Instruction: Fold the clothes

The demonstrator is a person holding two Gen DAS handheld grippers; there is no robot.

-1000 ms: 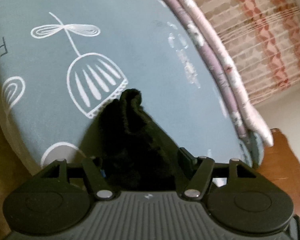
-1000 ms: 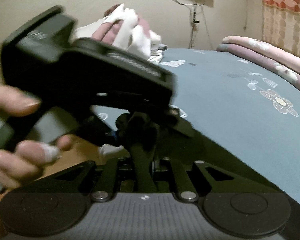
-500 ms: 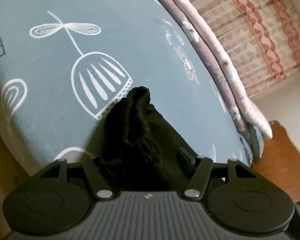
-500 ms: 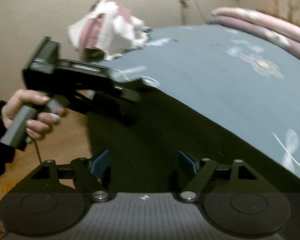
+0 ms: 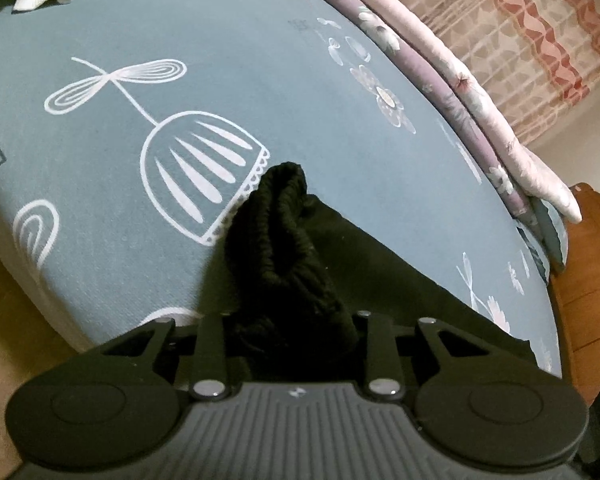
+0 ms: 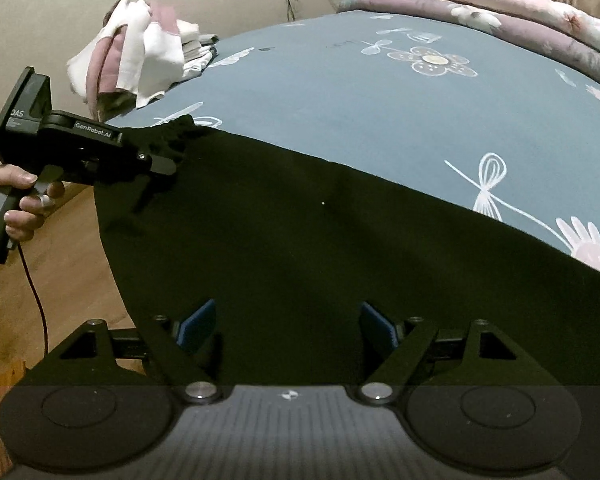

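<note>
Blue flower-print bed (image 6: 340, 92) has the black garment (image 6: 300, 240) lying lengthwise along its near edge; left claw (image 5: 292, 320) closing on its bunched ribbed end, right claw (image 6: 286, 328) spread wide over it, gripping nothing. White clothes pile (image 6: 140, 56) sits behind.

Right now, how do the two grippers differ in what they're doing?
The left gripper has bunched black cloth between its jaws and is closing on it; the right gripper stands wide, holding nothing. The left is at the cloth's far corner, the right above its near edge. Both point down over the same cloth on the bed.
</note>
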